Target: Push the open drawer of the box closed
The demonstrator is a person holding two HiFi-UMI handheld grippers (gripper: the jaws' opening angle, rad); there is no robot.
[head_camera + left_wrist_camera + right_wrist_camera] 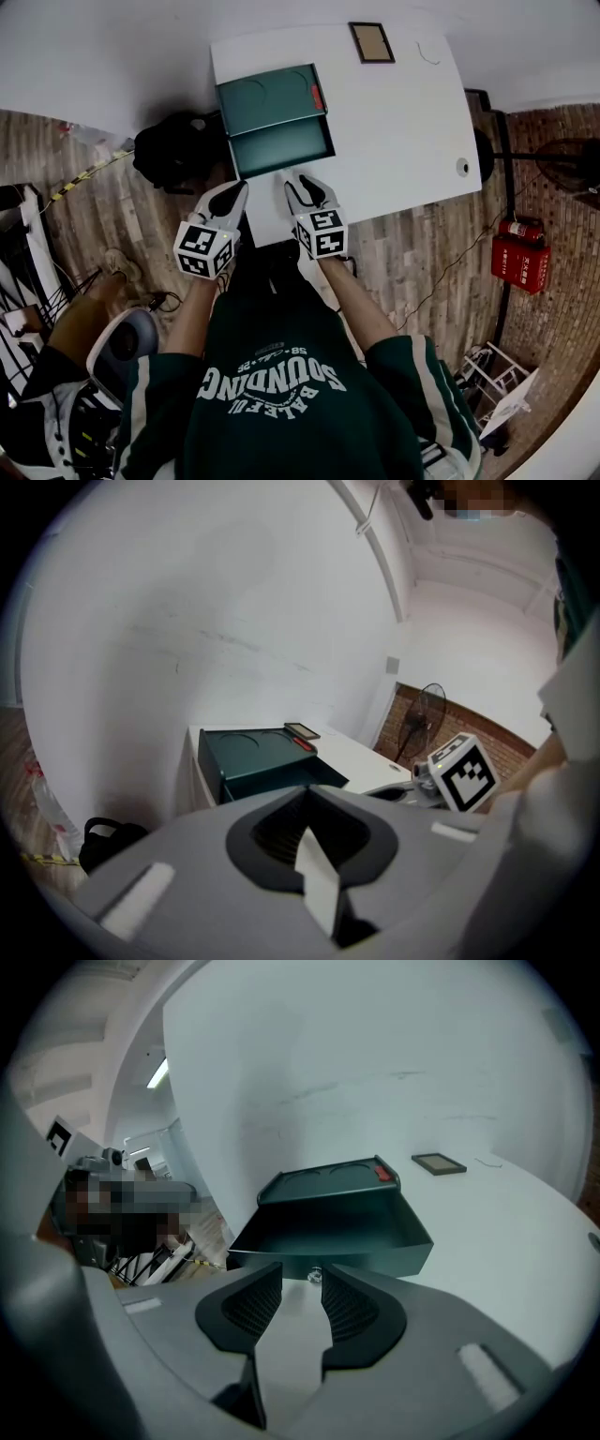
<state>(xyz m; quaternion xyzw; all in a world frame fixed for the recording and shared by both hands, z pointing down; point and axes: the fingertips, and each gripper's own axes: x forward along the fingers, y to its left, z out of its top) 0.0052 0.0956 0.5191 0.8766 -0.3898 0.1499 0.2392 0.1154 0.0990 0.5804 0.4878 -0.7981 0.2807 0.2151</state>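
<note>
A dark green box (267,94) stands at the back left of the white table (403,122), with its drawer (281,148) pulled out toward me. In the right gripper view the drawer (328,1232) shows an empty inside and a small metal knob (315,1276) on its front. My right gripper (301,1274) is open, its tips just short of the drawer front on either side of the knob, without pressing it. In the head view the right gripper (298,181) is at the drawer's front. The left gripper (234,192) hangs at the table's left front edge; its jaws (307,794) look shut and empty.
A small red object (317,97) lies on the box top. A dark framed tablet (371,42) lies at the table's back. A black bag (173,150) sits on the floor left of the table. A fan (572,169) and a red extinguisher (520,230) stand at the right.
</note>
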